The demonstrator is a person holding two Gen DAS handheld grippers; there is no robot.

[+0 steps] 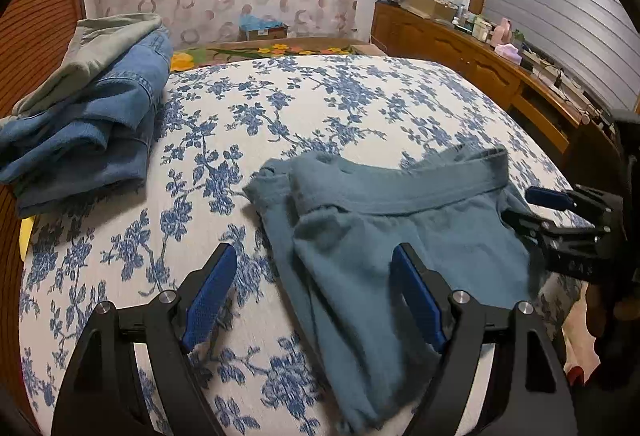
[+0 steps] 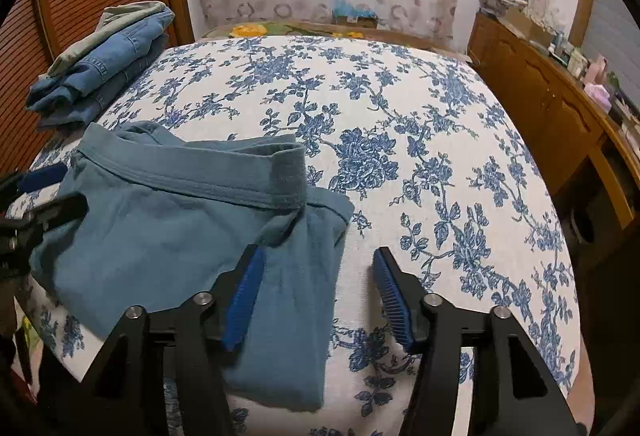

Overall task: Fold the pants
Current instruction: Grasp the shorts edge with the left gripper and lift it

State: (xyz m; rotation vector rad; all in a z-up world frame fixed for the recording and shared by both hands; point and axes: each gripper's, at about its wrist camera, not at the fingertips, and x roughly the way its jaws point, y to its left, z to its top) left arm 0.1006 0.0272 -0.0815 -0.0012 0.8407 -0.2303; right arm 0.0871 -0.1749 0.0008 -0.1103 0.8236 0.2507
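Near edge of the bed: both grippers hang over the floral bedspread (image 2: 400, 116), jaws spread wide, nothing held.
Left gripper: the left gripper (image 1: 314, 296) has one blue pad above bare bedspread and the other above the pants.
Right gripper: the right gripper (image 2: 318, 296) straddles the right edge of the pants, one pad over cloth, one over bedspread.
Pants: the teal pants (image 2: 168, 228) lie by the near edge, already doubled into a compact bundle, the waistband (image 2: 192, 172) across the far side with its end flipped over (some layers look uneven).
Step in hand: probably between folds, or a last tidy after letting go.
Next move: likely calls for closing on a near corner of the bundle and carrying it over toward the waistband, or smoothing the loose flap.
Far left corner: a stack of folded jeans (image 1: 92, 116) sits well apart.
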